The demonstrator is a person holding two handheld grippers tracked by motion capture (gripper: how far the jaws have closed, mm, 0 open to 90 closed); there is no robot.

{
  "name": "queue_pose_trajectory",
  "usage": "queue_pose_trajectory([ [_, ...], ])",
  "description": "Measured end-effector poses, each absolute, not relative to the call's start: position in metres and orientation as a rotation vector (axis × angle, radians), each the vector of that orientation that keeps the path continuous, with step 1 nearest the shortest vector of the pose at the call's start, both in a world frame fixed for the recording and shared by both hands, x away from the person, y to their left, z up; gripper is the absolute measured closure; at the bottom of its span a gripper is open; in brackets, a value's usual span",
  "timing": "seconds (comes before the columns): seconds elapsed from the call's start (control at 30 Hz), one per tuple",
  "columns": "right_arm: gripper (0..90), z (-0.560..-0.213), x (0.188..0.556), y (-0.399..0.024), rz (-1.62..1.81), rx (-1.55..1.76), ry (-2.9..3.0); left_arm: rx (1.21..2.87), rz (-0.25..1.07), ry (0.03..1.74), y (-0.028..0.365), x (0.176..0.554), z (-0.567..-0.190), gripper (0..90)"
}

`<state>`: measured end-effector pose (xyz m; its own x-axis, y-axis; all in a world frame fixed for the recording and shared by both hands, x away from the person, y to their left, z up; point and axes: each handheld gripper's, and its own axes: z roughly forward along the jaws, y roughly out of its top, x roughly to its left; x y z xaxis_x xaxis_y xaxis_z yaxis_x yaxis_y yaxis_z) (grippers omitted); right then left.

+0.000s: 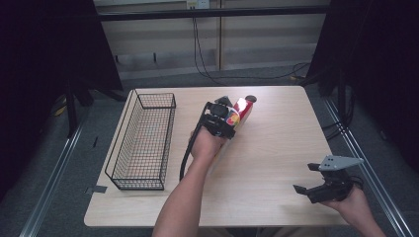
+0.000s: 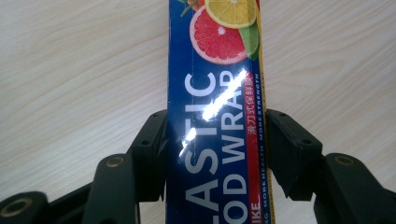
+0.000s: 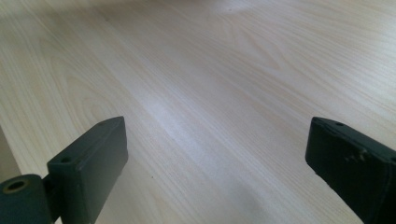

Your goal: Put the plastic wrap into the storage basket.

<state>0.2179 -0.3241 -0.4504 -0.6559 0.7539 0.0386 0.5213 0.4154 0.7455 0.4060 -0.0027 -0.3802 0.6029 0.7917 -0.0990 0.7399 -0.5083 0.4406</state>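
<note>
A long blue box of plastic food wrap (image 2: 215, 112), printed with citrus slices and a red side stripe, runs straight between the jaws of my left gripper (image 2: 215, 149), which press on both its long sides. In the high view the same box (image 1: 240, 109) lies on the wooden table (image 1: 276, 143) near its far middle, under my left gripper (image 1: 221, 119). My right gripper (image 1: 310, 178) rests low at the table's front right, open, jaws wide apart over bare wood (image 3: 210, 93) with nothing between them.
A black wire basket (image 1: 143, 140) stands lengthwise on the table's left side, with nothing in it. A small dark round object (image 1: 251, 98) sits just beyond the box's far end. Black curtains and cables lie beyond the table.
</note>
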Motion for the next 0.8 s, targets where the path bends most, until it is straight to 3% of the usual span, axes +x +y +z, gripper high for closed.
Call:
queue_pose_trajectory([
  [0.8, 3.8, -0.452, 0.22, -0.323, 1.114, 1.13, 2.364, 2.31, 0.204, 1.359, 0.045, 0.41, -0.351, 44.9],
])
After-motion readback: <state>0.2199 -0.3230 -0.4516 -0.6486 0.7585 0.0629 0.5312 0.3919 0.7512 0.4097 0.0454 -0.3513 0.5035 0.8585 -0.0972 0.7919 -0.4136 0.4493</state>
